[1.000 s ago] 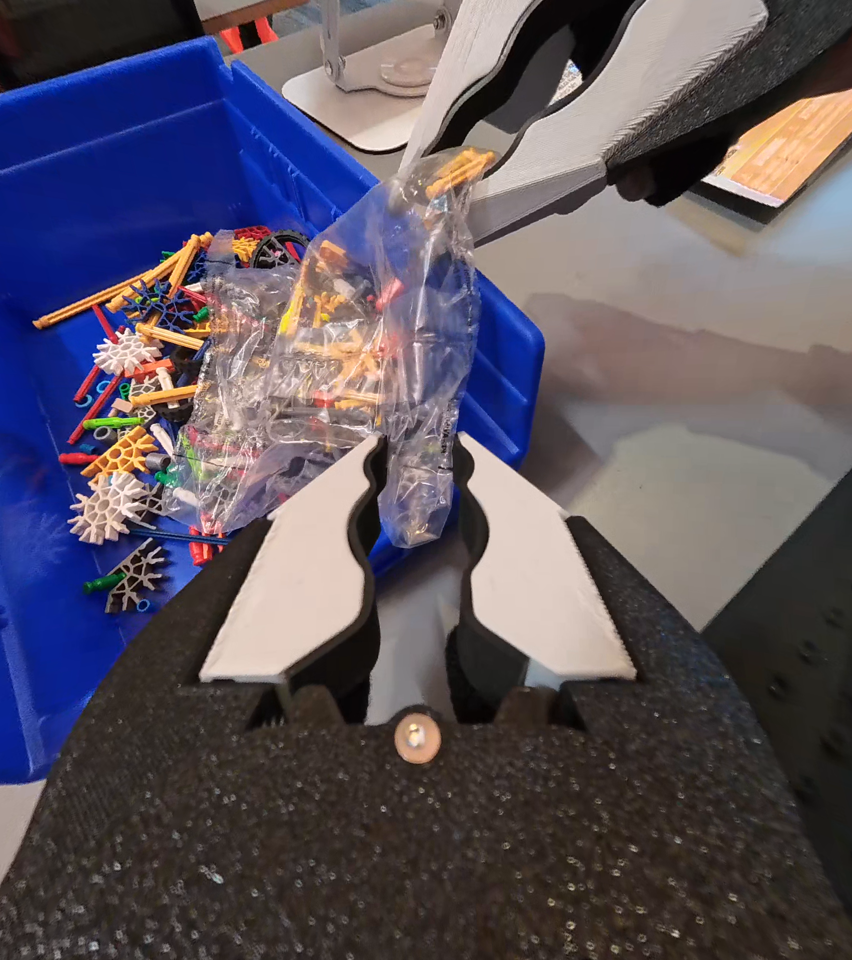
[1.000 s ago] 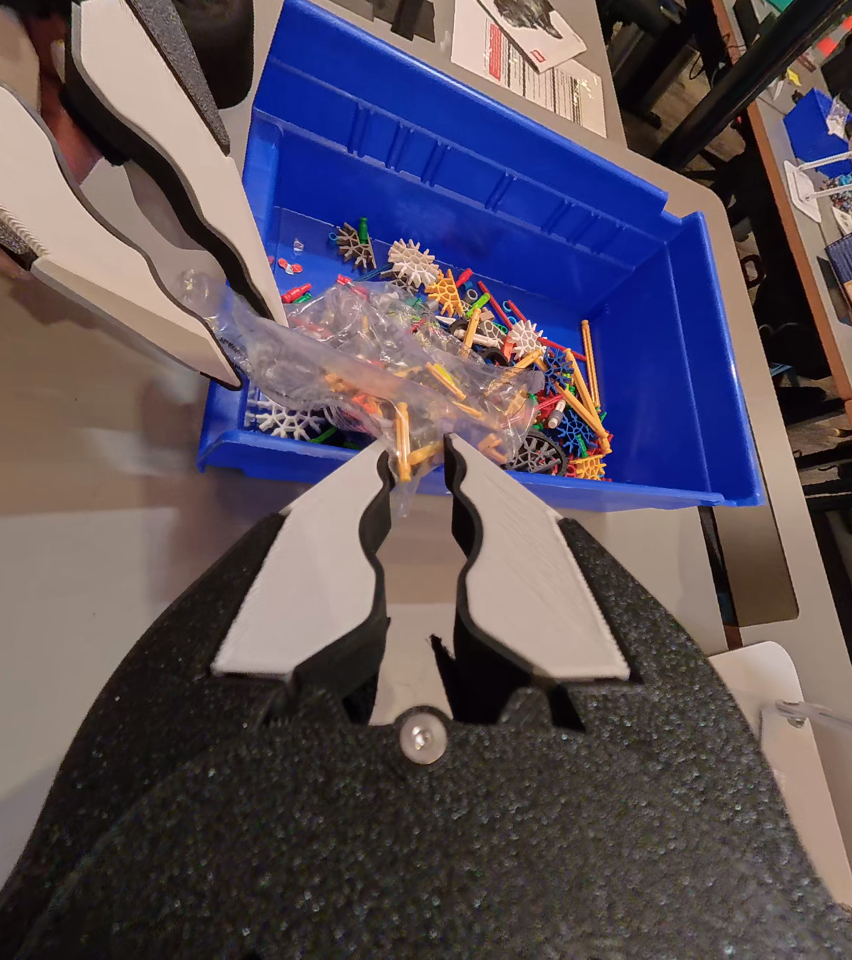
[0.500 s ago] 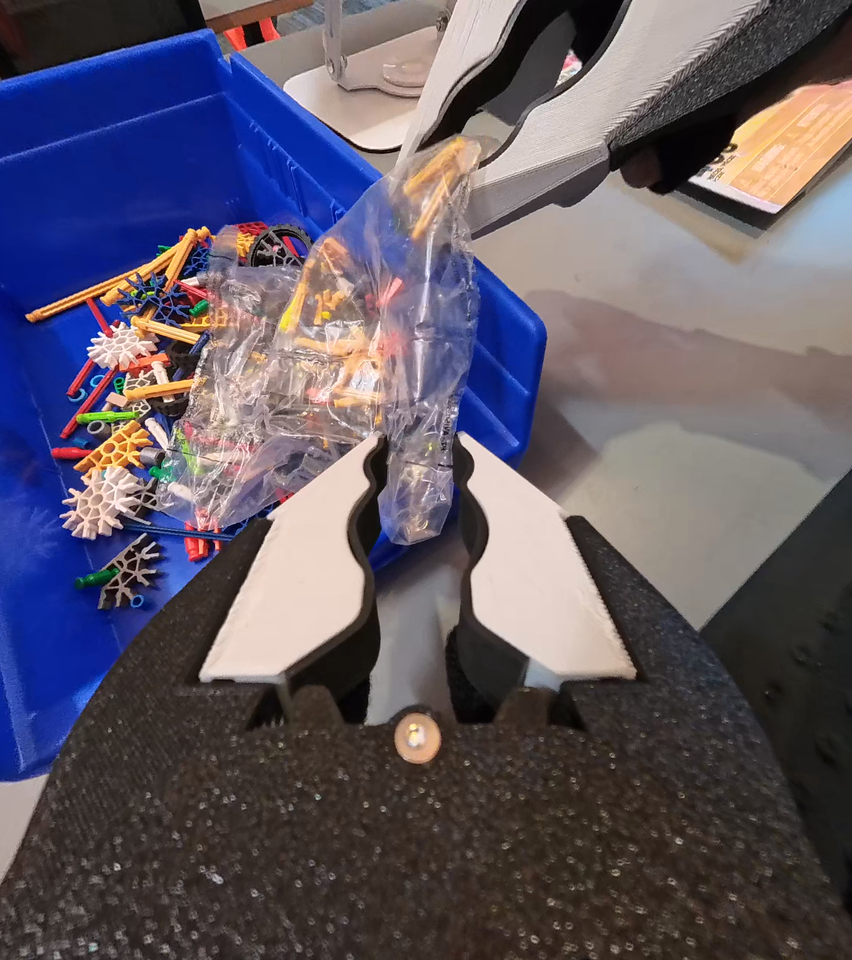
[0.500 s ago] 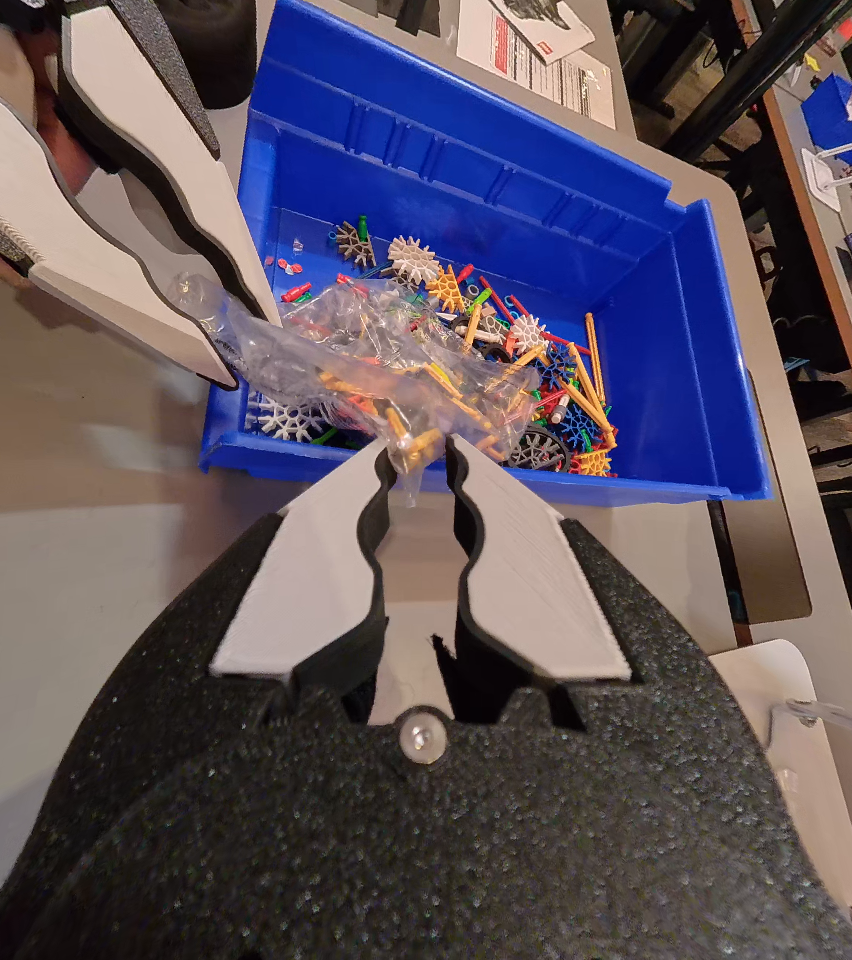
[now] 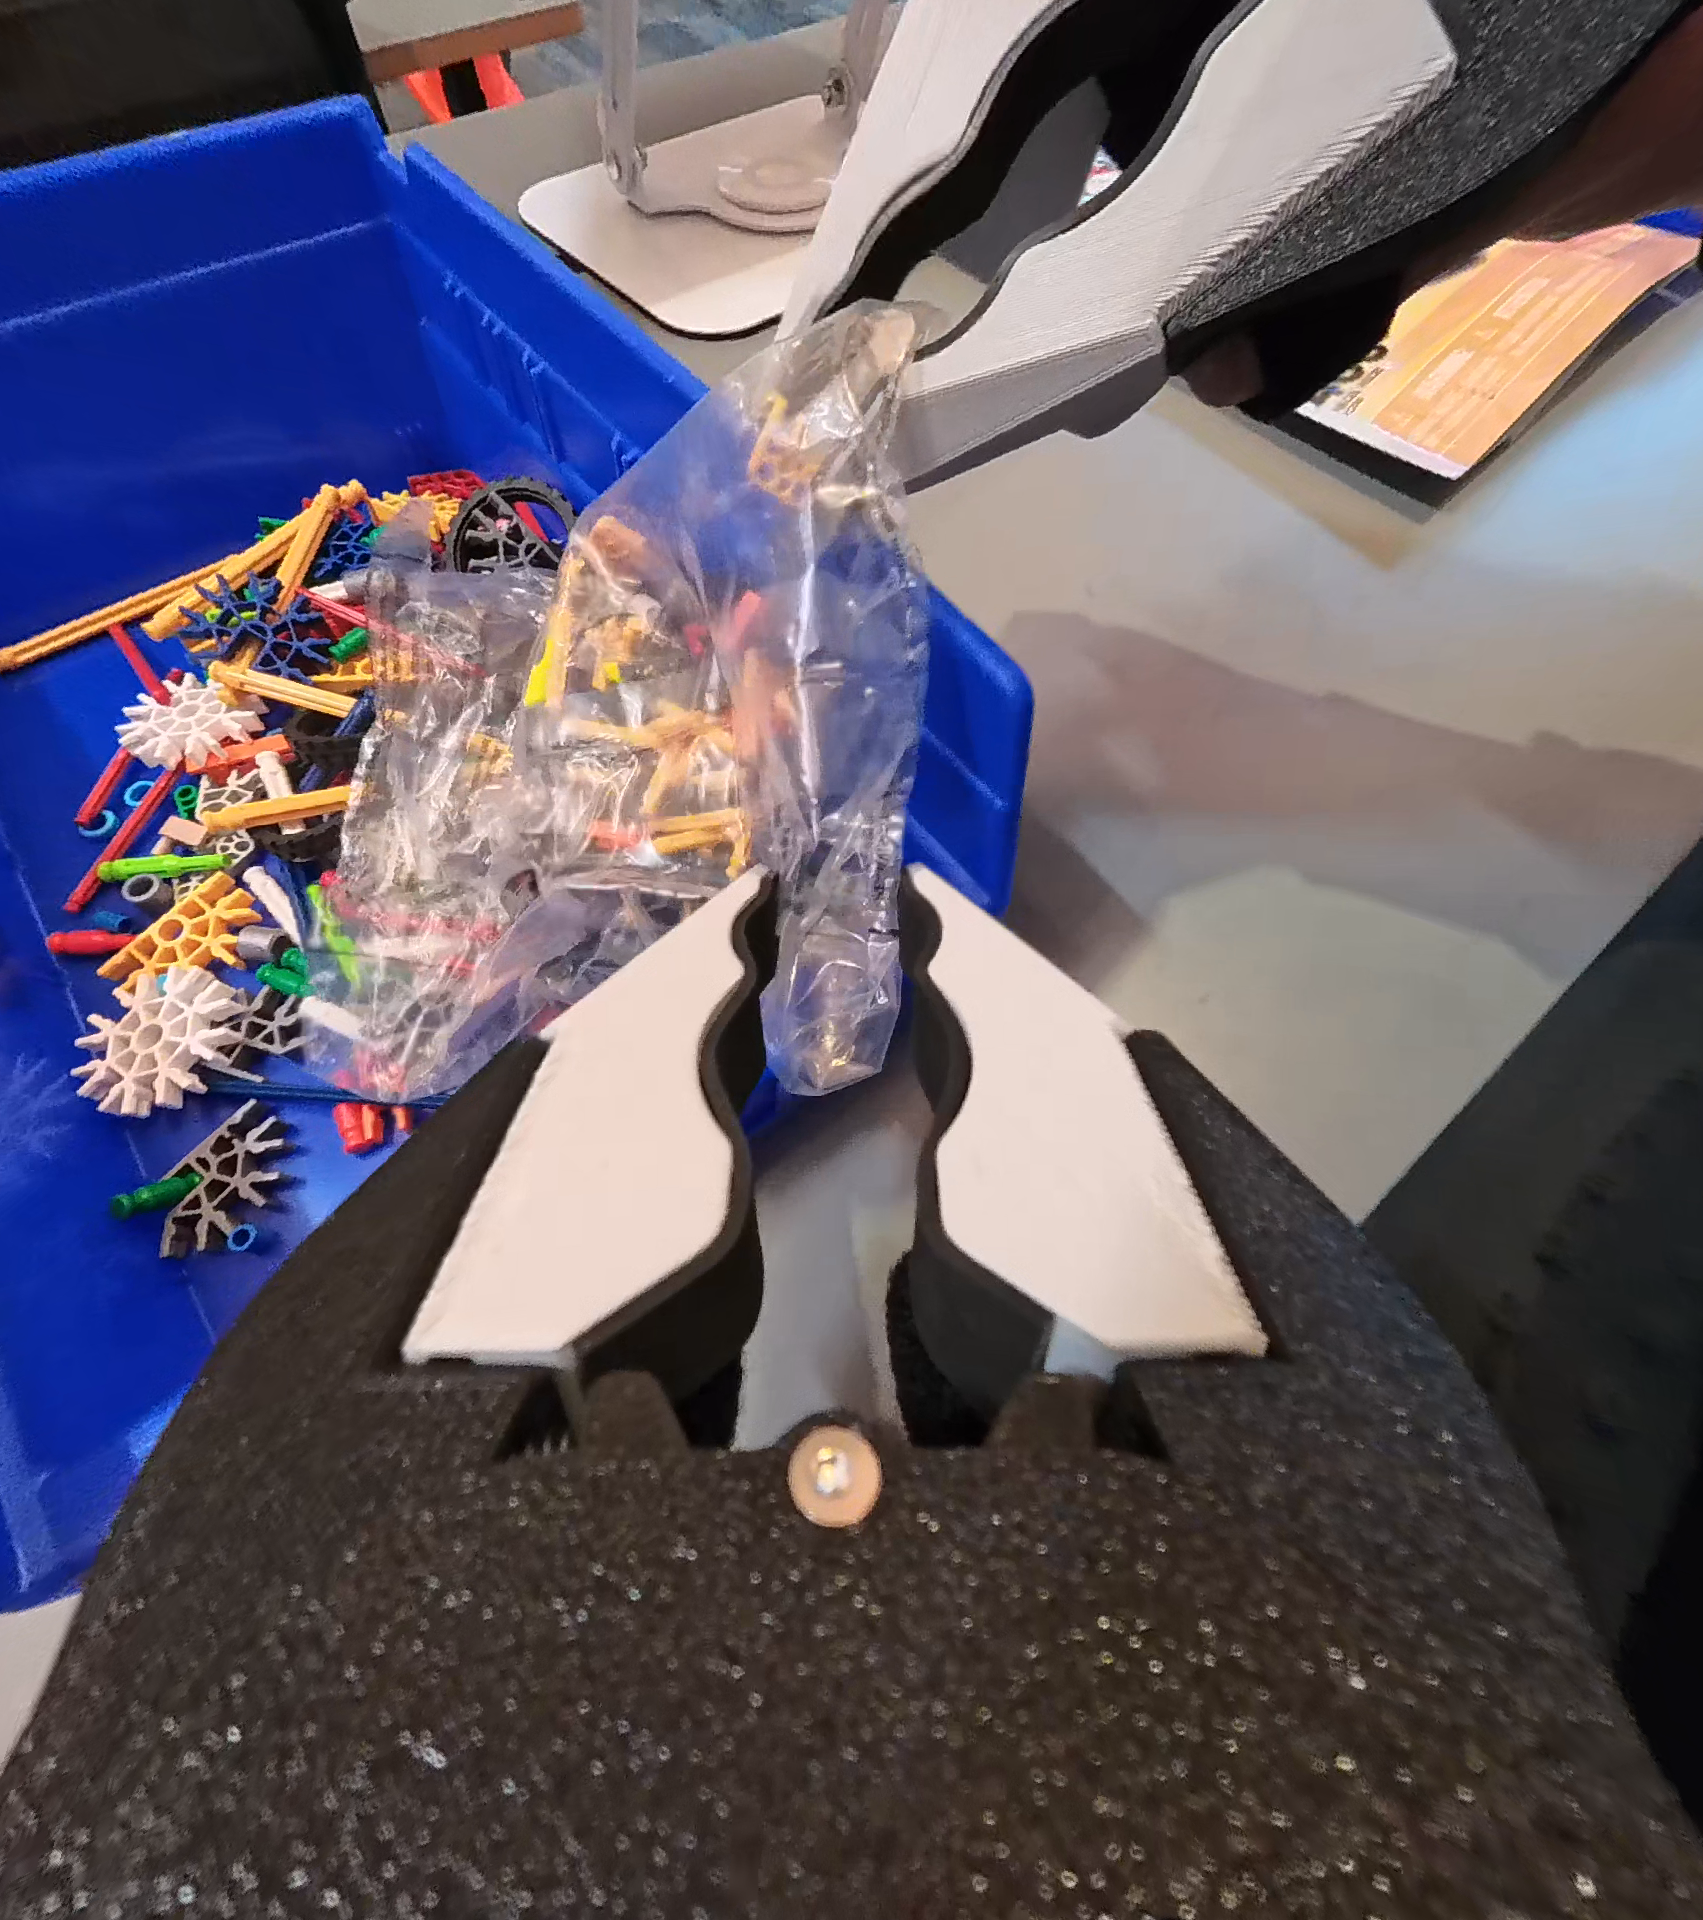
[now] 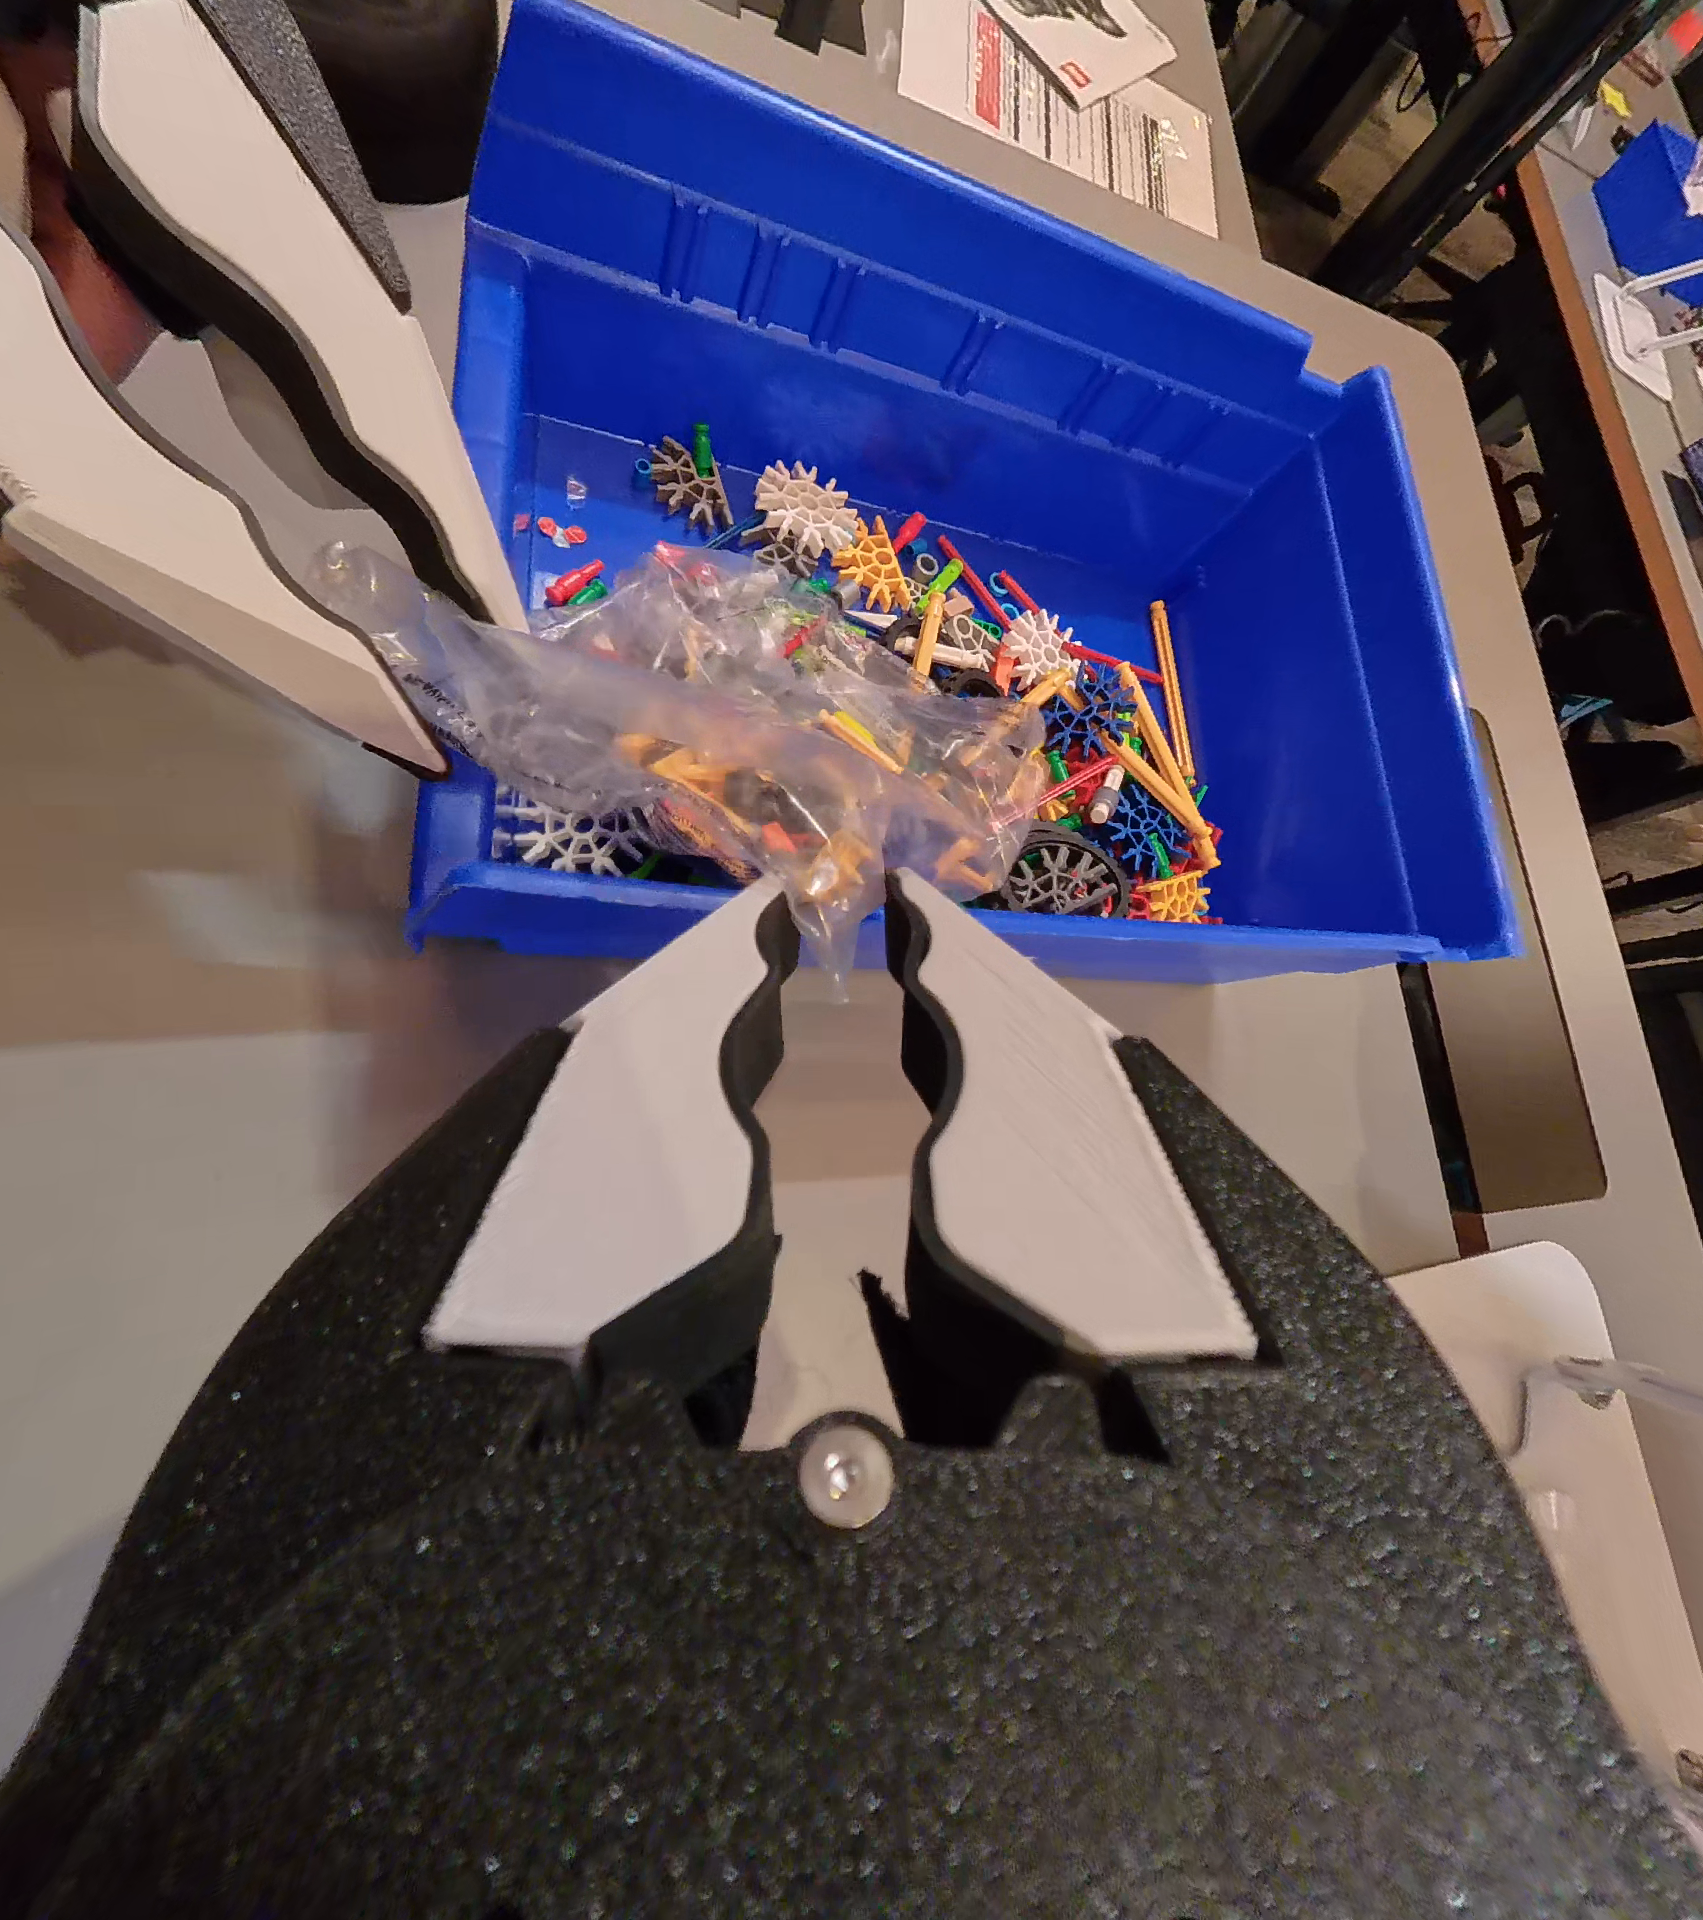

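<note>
Over blue bin (image 6: 1398, 727), both hand-held grippers, left (image 5: 839, 894) and right (image 6: 831, 894), pinch clear bag (image 5: 681, 727).

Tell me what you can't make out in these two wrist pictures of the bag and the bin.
- Left wrist view: the near right corner of the blue bin is hidden behind the clear plastic bag and the left gripper.
- Both views: pieces inside the bag are blurred by crinkled, glaring plastic.
- Right wrist view: parts beneath the bag are covered; the right gripper hides the bag's pinched end.
- Left wrist view: the booklet is cut off by the hand.
</note>
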### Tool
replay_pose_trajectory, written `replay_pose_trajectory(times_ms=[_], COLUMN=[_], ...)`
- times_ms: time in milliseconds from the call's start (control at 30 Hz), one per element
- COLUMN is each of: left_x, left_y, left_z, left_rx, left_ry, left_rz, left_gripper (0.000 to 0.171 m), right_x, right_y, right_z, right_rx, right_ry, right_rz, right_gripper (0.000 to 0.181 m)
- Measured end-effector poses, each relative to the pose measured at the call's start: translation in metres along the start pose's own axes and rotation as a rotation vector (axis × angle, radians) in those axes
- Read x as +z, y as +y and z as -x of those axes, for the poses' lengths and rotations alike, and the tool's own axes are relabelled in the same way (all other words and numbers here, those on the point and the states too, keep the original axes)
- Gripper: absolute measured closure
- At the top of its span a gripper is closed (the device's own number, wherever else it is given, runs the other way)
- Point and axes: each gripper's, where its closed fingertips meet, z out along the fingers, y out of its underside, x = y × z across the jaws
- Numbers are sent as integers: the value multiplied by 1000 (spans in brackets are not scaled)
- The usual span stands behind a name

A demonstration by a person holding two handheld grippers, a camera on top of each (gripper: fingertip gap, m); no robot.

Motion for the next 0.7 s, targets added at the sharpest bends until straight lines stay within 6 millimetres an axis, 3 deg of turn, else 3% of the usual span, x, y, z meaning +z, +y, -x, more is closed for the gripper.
replay_pose_trajectory(times_ms=[400,700], left_x=[4,2], left_y=[3,1], left_z=[-9,-5], left_rx=[8,7], left_ry=[21,15], left_rz=[21,13], left_gripper=[149,142], right_x=[-3,-6], right_y=[4,6], right_z=[0,-3], right_rx=[37,49], right_ry=[-19,-11], right_rz=[11,15], right_gripper=[169,164])
